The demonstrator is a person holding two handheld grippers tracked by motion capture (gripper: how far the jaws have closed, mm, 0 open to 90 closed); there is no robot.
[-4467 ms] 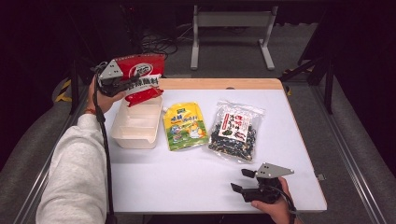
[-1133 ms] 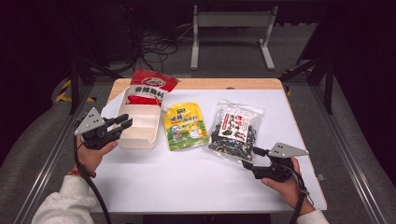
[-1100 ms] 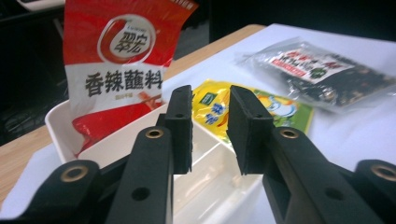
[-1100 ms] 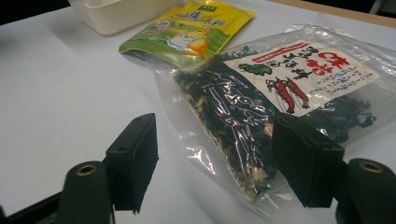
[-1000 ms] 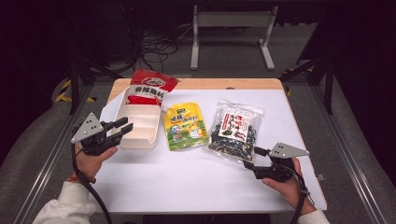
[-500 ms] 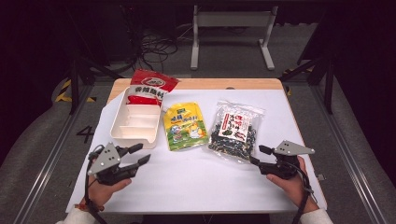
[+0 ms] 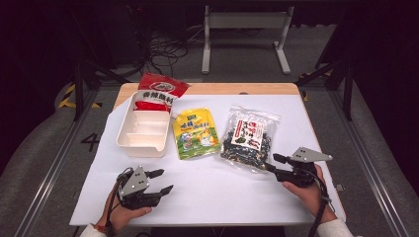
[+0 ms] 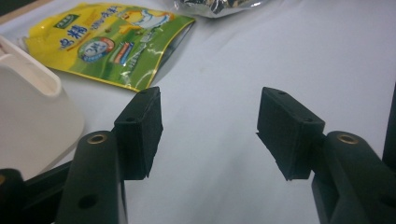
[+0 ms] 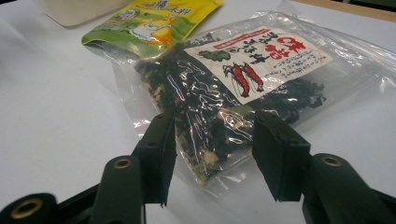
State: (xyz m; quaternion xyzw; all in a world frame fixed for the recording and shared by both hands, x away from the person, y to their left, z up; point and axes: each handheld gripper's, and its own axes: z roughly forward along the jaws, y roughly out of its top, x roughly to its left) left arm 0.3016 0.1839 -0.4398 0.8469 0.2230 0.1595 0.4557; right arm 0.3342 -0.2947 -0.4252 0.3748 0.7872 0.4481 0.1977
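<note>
A clear bag of dark seaweed (image 7: 249,138) with a red-and-white label lies right of centre. My right gripper (image 7: 272,163) reaches its near corner. In the right gripper view the jaws (image 9: 212,144) straddle that corner of the seaweed bag (image 9: 243,84); they have just been closing and I see no pad pressing. A yellow-green pouch (image 7: 196,133) lies in the middle. A red packet (image 7: 159,91) rests over the far end of a white divided tray (image 7: 141,145). My left gripper (image 7: 162,181) is low at the near left, its jaws (image 8: 210,126) just opening with nothing between them.
Everything sits on a white sheet (image 7: 222,197) over a wooden table whose far edge (image 7: 247,89) shows. The tray's corner (image 8: 28,112) and the pouch (image 8: 112,42) lie just ahead of the left gripper. Metal rails run along both sides, and a stand and cables are on the floor behind.
The left gripper has come from beside the tray down toward the near edge, and its jaws have widened. The right gripper stayed at the bag's corner and its jaws have narrowed.
</note>
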